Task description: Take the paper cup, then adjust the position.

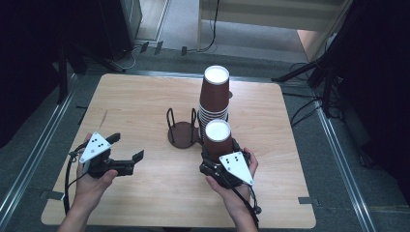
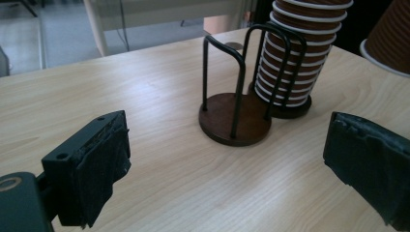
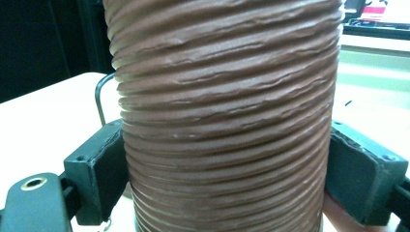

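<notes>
My right gripper (image 1: 220, 151) is shut on a brown ribbed paper cup (image 1: 217, 133), held upside down with its white bottom up, just in front of the cup stack. In the right gripper view the cup (image 3: 227, 96) sits between both pads (image 3: 104, 169). A tall stack of upside-down brown cups (image 1: 214, 96) stands in a wire holder at the table's middle back. Beside it stands an empty wire holder (image 1: 183, 133) with a round brown base. My left gripper (image 1: 129, 147) is open with nothing between its jaws, left of the empty holder (image 2: 235, 118), which it faces.
The wooden table (image 1: 145, 96) has bare room on its left and front. The held cup's rim (image 2: 387, 43) shows at the left gripper view's top right. Cables and black stand legs (image 1: 314, 72) lie on the floor behind and to the right.
</notes>
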Tool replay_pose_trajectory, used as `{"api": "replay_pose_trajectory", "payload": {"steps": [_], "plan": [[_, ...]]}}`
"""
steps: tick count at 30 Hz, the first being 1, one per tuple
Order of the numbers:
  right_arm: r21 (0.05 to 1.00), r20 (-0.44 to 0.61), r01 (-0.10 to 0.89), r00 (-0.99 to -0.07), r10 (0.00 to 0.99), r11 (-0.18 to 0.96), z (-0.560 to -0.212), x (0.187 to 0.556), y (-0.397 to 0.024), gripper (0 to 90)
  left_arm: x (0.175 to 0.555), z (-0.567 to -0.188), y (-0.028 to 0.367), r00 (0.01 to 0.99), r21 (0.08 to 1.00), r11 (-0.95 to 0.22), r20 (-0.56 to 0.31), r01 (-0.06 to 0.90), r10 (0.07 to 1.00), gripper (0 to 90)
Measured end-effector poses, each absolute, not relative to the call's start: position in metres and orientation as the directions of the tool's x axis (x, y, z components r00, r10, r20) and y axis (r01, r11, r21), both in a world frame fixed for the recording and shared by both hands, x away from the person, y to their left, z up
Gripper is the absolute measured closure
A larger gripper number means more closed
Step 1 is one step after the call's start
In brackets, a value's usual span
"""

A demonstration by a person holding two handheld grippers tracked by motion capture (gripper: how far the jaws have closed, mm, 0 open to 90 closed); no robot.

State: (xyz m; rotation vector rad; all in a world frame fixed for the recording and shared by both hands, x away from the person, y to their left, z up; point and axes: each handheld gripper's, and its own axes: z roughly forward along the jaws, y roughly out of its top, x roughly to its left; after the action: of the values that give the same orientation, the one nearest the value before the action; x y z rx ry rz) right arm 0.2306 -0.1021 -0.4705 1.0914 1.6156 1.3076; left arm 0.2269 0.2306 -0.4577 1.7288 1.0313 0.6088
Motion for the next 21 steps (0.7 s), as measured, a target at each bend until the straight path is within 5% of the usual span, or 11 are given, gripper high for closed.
{"api": "replay_pose_trajectory", "payload": {"steps": [16, 21], "plan": [[0.945, -0.228, 0.132, -0.385, 0.894, 0.298, -0.503, 0.224, -0.069, 11.7, 0.221, -0.461, 0.205, 0.627, 0.913, -0.186, -0.092, 0.363, 0.774, 1.4], [0.938, -0.247, 0.133, -0.395, 0.885, 0.321, -0.511, 0.220, -0.062, 11.4, 0.221, -0.459, 0.203, 0.640, 0.909, -0.203, -0.087, 0.365, 0.763, 6.7]]}}
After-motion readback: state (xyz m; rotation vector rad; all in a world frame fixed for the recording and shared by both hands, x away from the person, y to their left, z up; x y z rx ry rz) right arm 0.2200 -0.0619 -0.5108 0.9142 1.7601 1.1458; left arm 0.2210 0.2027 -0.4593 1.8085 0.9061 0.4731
